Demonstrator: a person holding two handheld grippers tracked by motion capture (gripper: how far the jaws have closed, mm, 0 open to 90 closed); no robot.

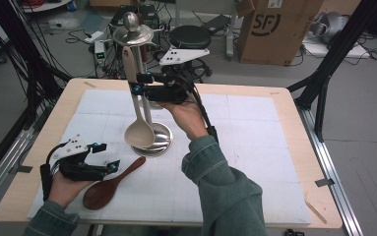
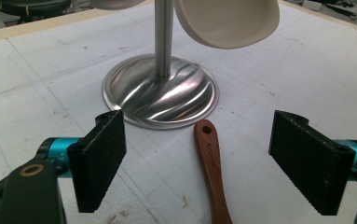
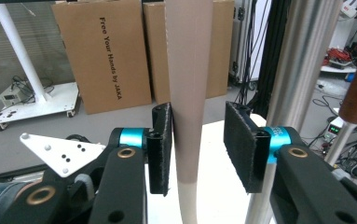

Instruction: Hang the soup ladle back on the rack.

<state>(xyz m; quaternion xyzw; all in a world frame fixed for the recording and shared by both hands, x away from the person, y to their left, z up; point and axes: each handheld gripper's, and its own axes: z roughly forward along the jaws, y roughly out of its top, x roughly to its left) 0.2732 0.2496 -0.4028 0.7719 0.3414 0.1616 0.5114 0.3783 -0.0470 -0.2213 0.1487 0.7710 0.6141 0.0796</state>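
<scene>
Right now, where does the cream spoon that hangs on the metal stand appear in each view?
High view: the cream spoon hangs left of centre, at the right gripper.
Left gripper view: its bowl is at the top edge.
Right gripper view: its handle runs upright between the open jaws.
Shared landmark: the metal stand.

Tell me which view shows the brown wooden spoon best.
The high view: the whole brown wooden spoon lies flat on the white mat beside the left claw. The left gripper view catches its handle between open jaws. The right gripper view has a brown edge at right, too partial to identify.
</scene>
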